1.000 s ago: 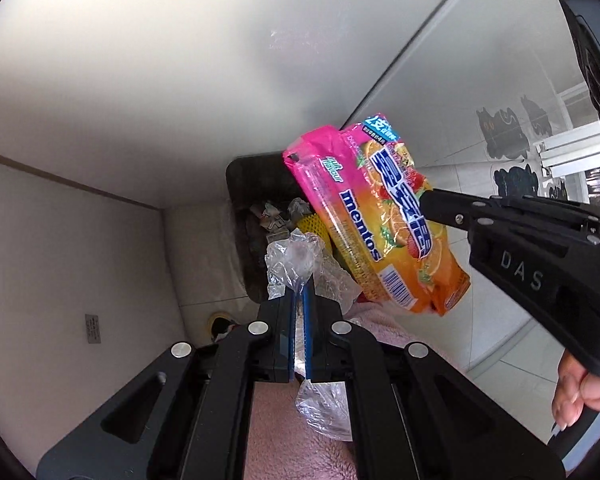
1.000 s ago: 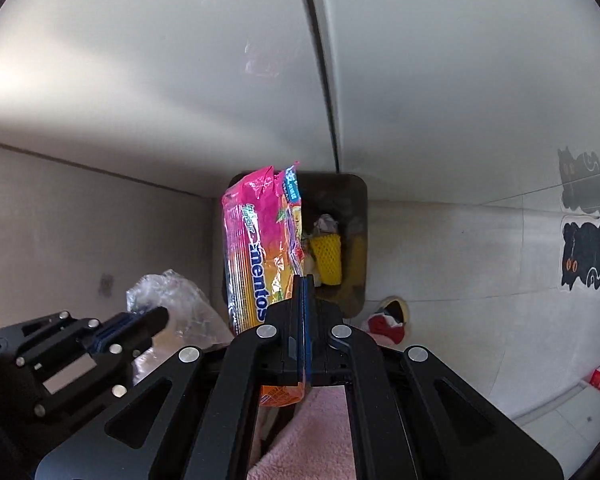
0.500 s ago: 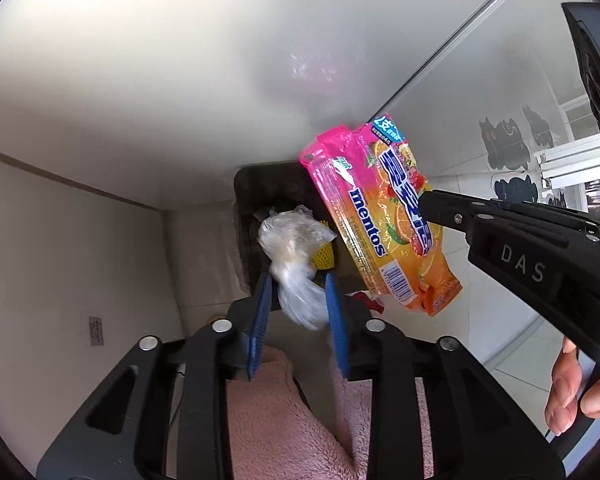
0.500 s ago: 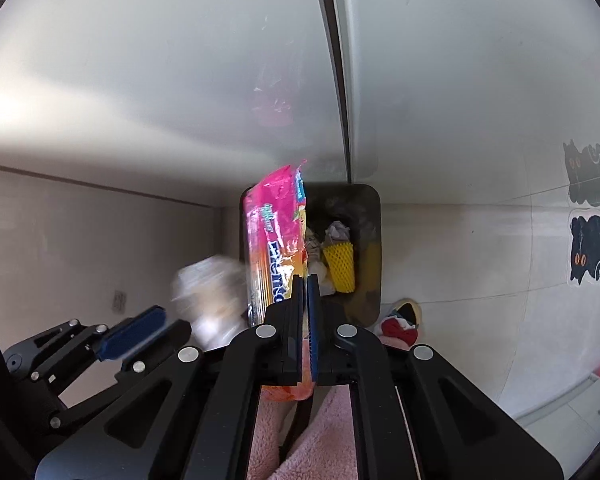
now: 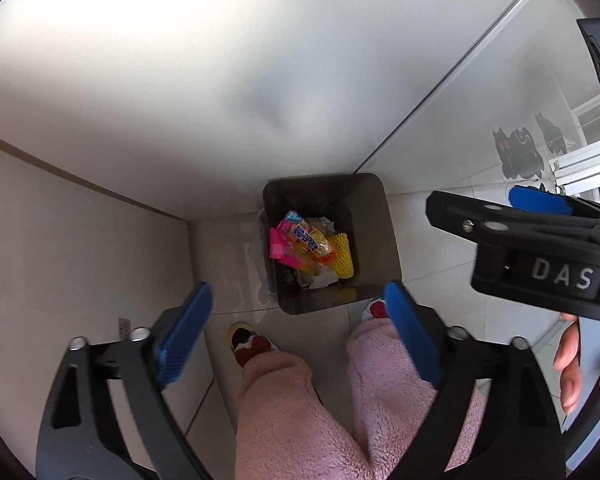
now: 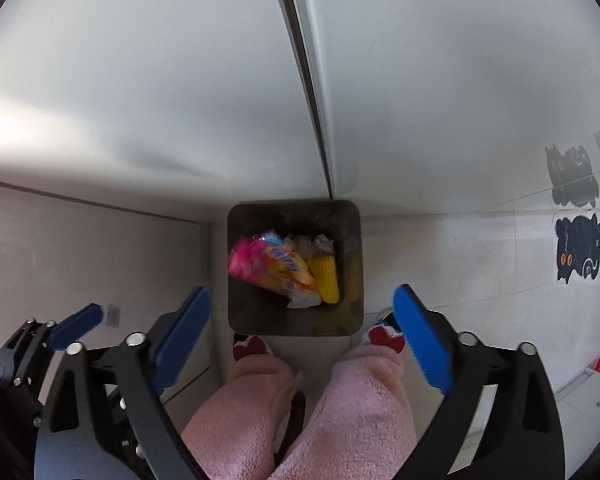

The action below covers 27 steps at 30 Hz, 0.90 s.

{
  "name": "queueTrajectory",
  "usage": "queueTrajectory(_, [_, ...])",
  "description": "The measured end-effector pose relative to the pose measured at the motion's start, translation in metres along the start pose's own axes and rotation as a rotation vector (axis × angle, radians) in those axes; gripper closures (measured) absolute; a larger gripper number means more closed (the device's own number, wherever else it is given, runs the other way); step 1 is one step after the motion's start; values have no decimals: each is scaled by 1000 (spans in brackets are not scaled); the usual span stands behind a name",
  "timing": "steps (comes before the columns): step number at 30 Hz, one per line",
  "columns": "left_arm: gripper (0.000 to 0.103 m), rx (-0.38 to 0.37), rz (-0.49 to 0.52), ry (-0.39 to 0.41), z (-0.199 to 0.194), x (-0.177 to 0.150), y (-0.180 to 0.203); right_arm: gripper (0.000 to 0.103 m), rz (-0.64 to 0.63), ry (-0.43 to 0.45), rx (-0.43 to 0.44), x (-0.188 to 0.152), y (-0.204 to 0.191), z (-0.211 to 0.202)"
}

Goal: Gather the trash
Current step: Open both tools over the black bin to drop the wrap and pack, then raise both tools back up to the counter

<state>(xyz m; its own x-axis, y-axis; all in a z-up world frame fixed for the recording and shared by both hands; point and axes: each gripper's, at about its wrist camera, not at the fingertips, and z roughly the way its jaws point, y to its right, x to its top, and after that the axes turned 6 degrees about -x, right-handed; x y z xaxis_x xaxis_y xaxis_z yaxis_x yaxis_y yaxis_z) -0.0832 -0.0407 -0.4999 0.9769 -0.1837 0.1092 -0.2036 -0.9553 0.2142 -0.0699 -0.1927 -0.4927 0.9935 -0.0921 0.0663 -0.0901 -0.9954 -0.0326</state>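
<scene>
**Both hand-held grippers empty above the bin**

Nearest the cameras, the left hand-held gripper (image 5: pixel 296 328) hangs with its blue pads spread wide and nothing between them; the right hand-held gripper (image 6: pixel 300 330) is just as wide and just as empty. Under both are the person's pink fleece legs (image 6: pixel 340 408) and the slippers (image 5: pixel 248 344), standing on the tiled floor (image 6: pixel 460 248).

Just past the toes sits the dark square bin (image 6: pixel 354 264), pushed into the floor's corner where the pale cabinet side meets the white doors (image 6: pixel 180 100). The trash lies inside it: the pink-and-orange candy wrapper (image 6: pixel 268 266) on top toward the bin's left wall, its long axis running slantwise across the opening, and the yellow foam net (image 6: pixel 327 280) beside it toward the right wall. Crumpled clear plastic (image 6: pixel 300 246) seems to lie behind them, though the view there is too dim to be sure.

The bin lies straight ahead of and below both grippers, about equally near to each. Judging by this, the drop is done, and any further piece must be sought elsewhere, since no loose trash shows on the floor here.
</scene>
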Motion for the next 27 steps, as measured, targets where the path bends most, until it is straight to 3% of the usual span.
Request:
queueTrajectory(2, [8, -2, 0, 9, -8, 0, 0, 3, -8, 2, -2, 1, 0, -7])
queueTrajectory(12, [8, -12, 33, 90, -83, -6, 1, 3, -9, 66, 9, -9, 19, -84])
queueTrajectory(22, [8, -1, 54, 256, -194, -2, 7, 3, 1, 249, 11, -25, 48, -201])
queueTrajectory(27, [8, 14, 70, 330, -244, 20, 6, 3, -31, 363, -21, -7, 39, -248])
